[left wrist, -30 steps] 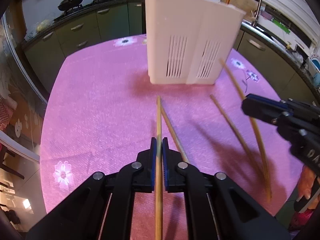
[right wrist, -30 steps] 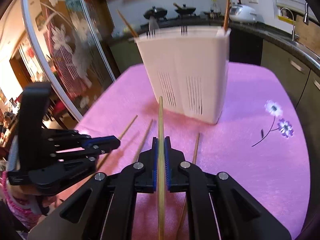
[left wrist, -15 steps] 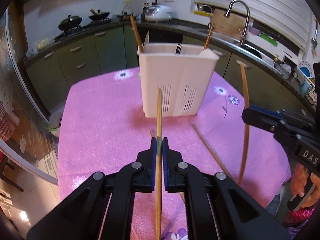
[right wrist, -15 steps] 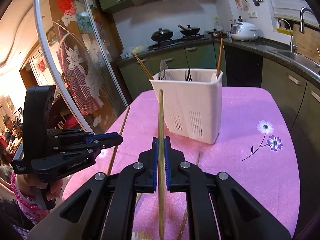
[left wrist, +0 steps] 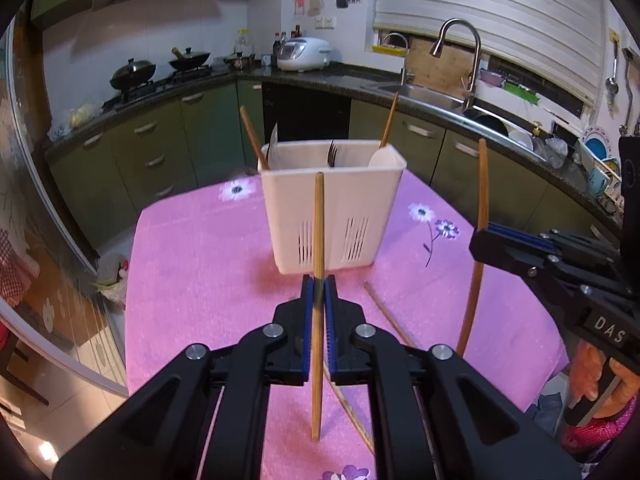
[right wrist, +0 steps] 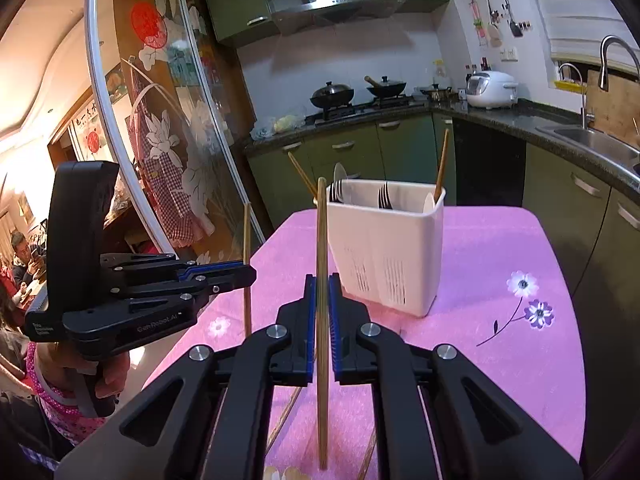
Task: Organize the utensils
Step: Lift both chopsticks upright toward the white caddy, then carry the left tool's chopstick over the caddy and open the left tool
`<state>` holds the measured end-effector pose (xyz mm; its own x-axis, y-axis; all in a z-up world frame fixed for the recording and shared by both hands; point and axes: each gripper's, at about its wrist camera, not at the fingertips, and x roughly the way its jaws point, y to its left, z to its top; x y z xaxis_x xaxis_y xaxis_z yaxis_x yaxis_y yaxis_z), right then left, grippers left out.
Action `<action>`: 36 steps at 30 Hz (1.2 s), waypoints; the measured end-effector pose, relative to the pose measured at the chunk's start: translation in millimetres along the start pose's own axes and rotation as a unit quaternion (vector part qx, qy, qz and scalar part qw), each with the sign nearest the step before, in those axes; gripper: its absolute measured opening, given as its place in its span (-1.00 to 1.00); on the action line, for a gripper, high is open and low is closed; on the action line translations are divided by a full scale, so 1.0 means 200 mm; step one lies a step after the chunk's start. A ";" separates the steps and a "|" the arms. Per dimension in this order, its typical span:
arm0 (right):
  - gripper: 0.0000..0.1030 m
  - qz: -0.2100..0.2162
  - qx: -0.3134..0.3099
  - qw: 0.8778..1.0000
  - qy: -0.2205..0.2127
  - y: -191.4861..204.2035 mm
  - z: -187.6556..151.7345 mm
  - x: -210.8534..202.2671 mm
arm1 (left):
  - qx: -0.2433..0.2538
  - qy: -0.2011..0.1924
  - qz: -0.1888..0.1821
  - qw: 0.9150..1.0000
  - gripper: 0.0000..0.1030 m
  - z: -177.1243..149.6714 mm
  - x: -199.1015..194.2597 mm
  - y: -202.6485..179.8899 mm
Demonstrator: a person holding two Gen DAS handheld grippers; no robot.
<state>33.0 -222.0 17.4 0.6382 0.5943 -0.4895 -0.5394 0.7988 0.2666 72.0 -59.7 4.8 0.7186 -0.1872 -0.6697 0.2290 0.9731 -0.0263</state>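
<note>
Green kitchen cabinets [left wrist: 168, 148] under a dark stone counter [left wrist: 312, 76] wrap the room ahead. White slatted blinds [left wrist: 480, 16] hang above a steel sink [left wrist: 420, 92] right; an etched glass door [right wrist: 168, 152] stands left.

The left hand-held gripper [left wrist: 319, 294] is matt black plastic with blue ribbed pads and bright metal screw heads; it pinches a smooth, light wooden chopstick [left wrist: 318, 240]. The right hand-held gripper [right wrist: 321, 296], of the same matt black plastic and blue pads, grips a second pale wooden chopstick [right wrist: 321, 240]. The utensil holder [left wrist: 332, 216] is white, smooth, faintly glossy plastic with slotted vents. The desk [left wrist: 192, 264] is covered in pink cloth with a fine, slightly rough texture and printed flowers. Shiny metal fork tines [right wrist: 385, 197] show in the holder.
</note>
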 end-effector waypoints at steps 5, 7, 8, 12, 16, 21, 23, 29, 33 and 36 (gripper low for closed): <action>-0.87 -0.003 -0.003 1.000 -0.019 0.01 0.05 -0.03 | 0.004 -0.026 -0.004 1.000 -0.89 0.09 -0.06 -0.01; -0.87 -0.005 -0.005 1.000 -0.024 0.01 0.07 -0.04 | 0.003 -0.040 -0.005 0.999 -0.89 0.14 -0.09 -0.01; -0.87 -0.005 -0.005 1.000 -0.026 0.01 0.08 -0.05 | 0.004 -0.047 -0.004 0.999 -0.89 0.17 -0.11 -0.01; -0.87 -0.006 -0.008 0.999 -0.030 0.01 0.11 -0.06 | 0.005 -0.071 -0.007 0.997 -0.89 0.29 -0.17 -0.02; -0.87 -0.008 -0.004 1.000 -0.029 -0.02 0.11 -0.06 | 0.009 -0.094 -0.012 0.995 -0.89 0.43 -0.24 -0.03; -0.87 -0.009 0.001 1.000 -0.027 -0.04 0.10 -0.06 | 0.012 -0.109 -0.005 0.994 -0.89 0.57 -0.28 -0.04; -0.87 -0.009 0.002 1.000 -0.027 -0.04 0.10 -0.06 | 0.010 -0.119 -0.001 0.993 -0.89 0.62 -0.30 -0.04; -0.87 -0.009 0.004 1.000 -0.027 -0.06 0.11 -0.05 | 0.016 -0.139 0.009 0.990 -0.89 0.76 -0.32 -0.08; -0.87 -0.009 0.006 1.000 -0.027 -0.07 0.11 -0.05 | 0.017 -0.148 0.017 0.989 -0.89 0.84 -0.30 -0.10; -0.87 -0.012 0.007 1.000 -0.028 -0.07 0.11 -0.05 | 0.012 -0.145 0.022 0.989 -0.89 0.87 -0.25 -0.10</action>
<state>46.8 -237.8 36.9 0.6808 0.5794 -0.4481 -0.5166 0.8135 0.2671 146.0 -92.8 167.1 0.8858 -0.1794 -0.4280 0.2065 0.9783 0.0175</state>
